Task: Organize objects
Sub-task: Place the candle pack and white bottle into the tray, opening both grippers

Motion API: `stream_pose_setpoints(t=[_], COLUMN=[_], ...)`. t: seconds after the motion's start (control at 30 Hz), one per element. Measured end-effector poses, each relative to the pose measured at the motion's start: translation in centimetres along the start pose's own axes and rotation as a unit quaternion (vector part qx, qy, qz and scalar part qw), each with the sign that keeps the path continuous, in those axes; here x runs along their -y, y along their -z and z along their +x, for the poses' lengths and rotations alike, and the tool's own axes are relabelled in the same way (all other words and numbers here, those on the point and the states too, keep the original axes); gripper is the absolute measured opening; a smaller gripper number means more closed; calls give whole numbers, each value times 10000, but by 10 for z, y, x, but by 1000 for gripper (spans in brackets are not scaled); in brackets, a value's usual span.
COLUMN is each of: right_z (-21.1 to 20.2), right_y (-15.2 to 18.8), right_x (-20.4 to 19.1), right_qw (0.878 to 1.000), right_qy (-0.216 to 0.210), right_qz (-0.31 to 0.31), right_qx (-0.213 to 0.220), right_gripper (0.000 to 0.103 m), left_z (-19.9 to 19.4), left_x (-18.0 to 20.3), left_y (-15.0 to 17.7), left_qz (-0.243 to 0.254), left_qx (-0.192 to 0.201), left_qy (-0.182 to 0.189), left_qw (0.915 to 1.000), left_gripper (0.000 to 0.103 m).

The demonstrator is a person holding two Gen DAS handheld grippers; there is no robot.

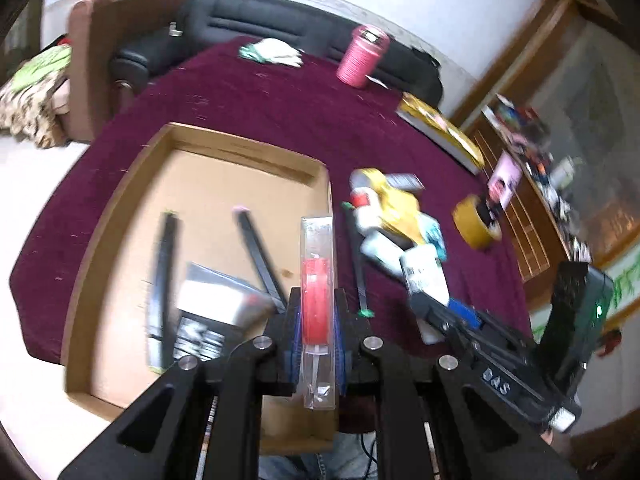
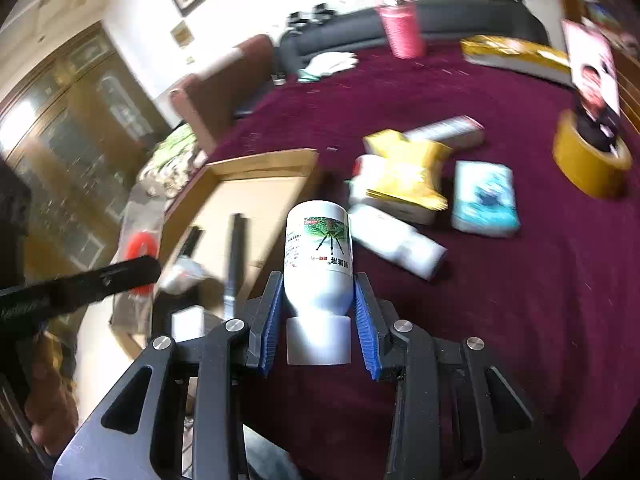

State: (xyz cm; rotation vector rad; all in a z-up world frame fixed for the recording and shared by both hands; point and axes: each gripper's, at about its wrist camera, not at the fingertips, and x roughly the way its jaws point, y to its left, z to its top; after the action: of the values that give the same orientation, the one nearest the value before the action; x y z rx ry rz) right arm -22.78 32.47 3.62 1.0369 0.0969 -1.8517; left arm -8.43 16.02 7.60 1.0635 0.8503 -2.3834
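Note:
My left gripper (image 1: 317, 316) is shut on a clear flat packet with a red disc (image 1: 316, 300), held above the right edge of the cardboard tray (image 1: 120, 216). The tray holds two black sticks (image 1: 256, 252) and a black-and-white packet (image 1: 208, 320). My right gripper (image 2: 318, 300) is shut on a white bottle (image 2: 318, 264) with a printed label, cap toward the camera, above the maroon cloth beside the tray (image 2: 260, 164). The left gripper and its packet show at the left in the right wrist view (image 2: 138, 256). The right gripper shows in the left wrist view (image 1: 460, 312).
On the maroon cloth (image 1: 280, 104) lie a yellow packet (image 2: 404, 172), another white bottle (image 2: 396, 240), a teal box (image 2: 486, 200), a yellow tape roll (image 2: 588, 160), a pink cup (image 2: 402, 30), a yellow book (image 1: 440, 128) and white gloves (image 1: 276, 52). A black sofa stands behind.

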Motion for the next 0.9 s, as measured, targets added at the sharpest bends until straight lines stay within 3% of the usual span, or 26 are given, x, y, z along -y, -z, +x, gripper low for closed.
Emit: stream_pose_setpoints(t=[0.07, 0.27, 0.4, 0.67, 0.9], right_z=[8, 35, 58, 96, 121], right_y=[-4, -18, -23, -37, -43], right_x=[-15, -45, -53, -65, -71], right_qw=[9999, 9988, 9978, 9949, 9923], right_qy=[-73, -129, -128, -69, 282], right_qz=[-112, -433, -536, -792, -987], right_qx=[-53, -210, -359, -613, -696], right_gripper=[34, 34, 34, 34, 34], left_z=[-2, 15, 41, 78, 87], left_x=[-18, -65, -82, -88, -88], left_y=[-7, -40, -51, -44, -41], left_qz=[-130, -575, -680, -398, -324], left_qx=[132, 202, -87, -517, -660], left_qy=[-230, -229, -246, -670, -743], left_qw=[9996, 9979, 9973, 9956, 9945], left_gripper=[11, 11, 11, 11, 12])
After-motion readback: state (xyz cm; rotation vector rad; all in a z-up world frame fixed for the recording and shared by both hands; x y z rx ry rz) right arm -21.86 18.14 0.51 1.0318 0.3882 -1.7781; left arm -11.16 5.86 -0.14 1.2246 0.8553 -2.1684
